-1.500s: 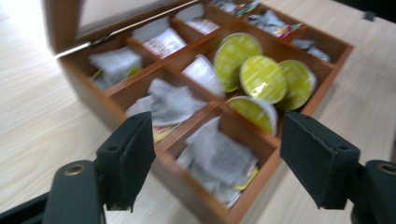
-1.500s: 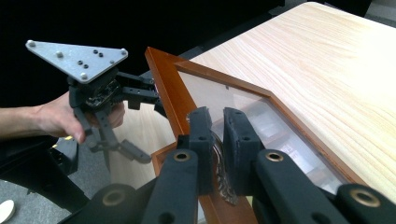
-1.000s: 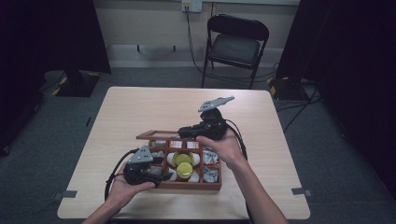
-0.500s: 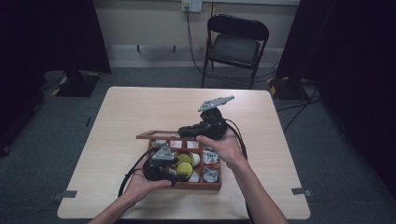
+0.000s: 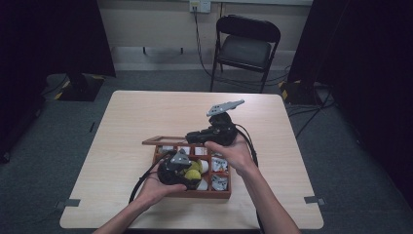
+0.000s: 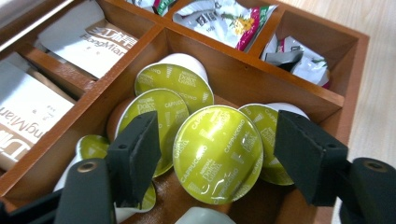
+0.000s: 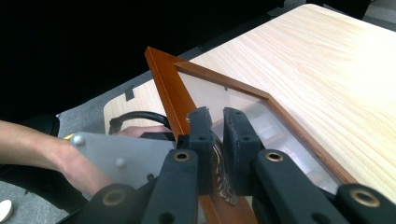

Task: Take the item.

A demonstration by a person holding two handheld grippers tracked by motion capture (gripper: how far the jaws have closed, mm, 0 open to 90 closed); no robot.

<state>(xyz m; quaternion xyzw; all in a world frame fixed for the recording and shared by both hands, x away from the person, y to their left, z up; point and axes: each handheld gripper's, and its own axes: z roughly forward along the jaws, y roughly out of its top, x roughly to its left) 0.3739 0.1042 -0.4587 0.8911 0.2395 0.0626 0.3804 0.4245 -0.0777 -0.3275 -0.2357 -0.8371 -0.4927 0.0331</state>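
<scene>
Overhead light falls on the pale table (image 5: 146, 122) while the room around it sinks into near-black, the high view soft and low in detail. In the left gripper view, glare streaks across the foil lid of the nearest green coffee capsule (image 6: 217, 151), which is crisp, while the black jaws at the frame's bottom blur. In the right gripper view, the glass-paned wooden lid (image 7: 243, 112) reflects a pale sheen, and the background is underexposed to black.

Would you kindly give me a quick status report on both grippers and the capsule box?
Right gripper shut on glass lid, holding it up. Left gripper open around green capsule, closing. Neighbouring capsules crowd it.
</scene>
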